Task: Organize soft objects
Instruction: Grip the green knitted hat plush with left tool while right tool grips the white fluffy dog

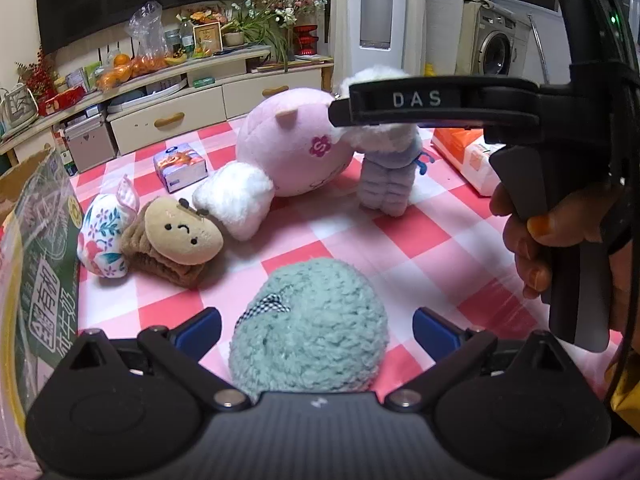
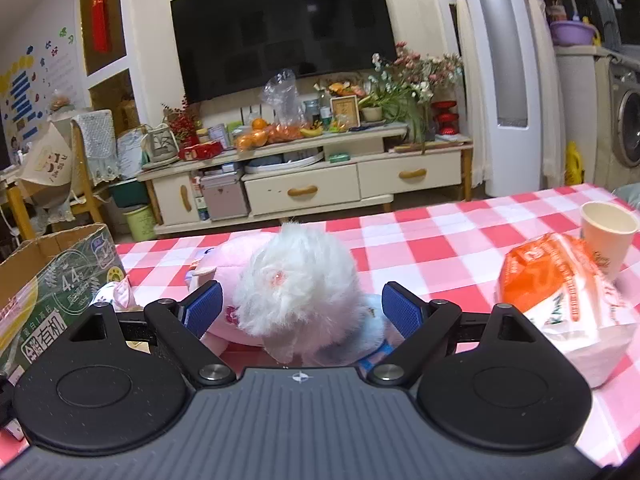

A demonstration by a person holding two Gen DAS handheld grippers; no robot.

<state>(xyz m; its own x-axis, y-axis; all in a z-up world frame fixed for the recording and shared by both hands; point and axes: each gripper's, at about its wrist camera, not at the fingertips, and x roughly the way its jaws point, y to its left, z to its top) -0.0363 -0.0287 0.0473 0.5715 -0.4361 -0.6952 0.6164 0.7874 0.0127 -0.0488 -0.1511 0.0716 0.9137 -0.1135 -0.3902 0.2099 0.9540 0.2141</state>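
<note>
My left gripper [image 1: 316,328] is open, its blue pads either side of a fuzzy teal plush [image 1: 310,332] on the checked tablecloth, not touching it. Beyond lie a tan bread-face plush [image 1: 180,236], a floral stuffed bunny [image 1: 102,236] and a big pink plush [image 1: 296,148] with white fluffy limbs. My right gripper [image 2: 302,308] is open around the white fluffy head [image 2: 296,280] of a doll in a lavender outfit [image 1: 386,184]; it also shows in the left wrist view [image 1: 400,104]. The pink plush [image 2: 224,268] lies just behind that doll.
A green cardboard box [image 1: 44,264] stands at the table's left edge and also shows in the right wrist view [image 2: 52,280]. A tissue pack [image 1: 180,166] lies at the back. An orange-and-white package [image 2: 560,300] and a paper cup [image 2: 606,236] sit at the right.
</note>
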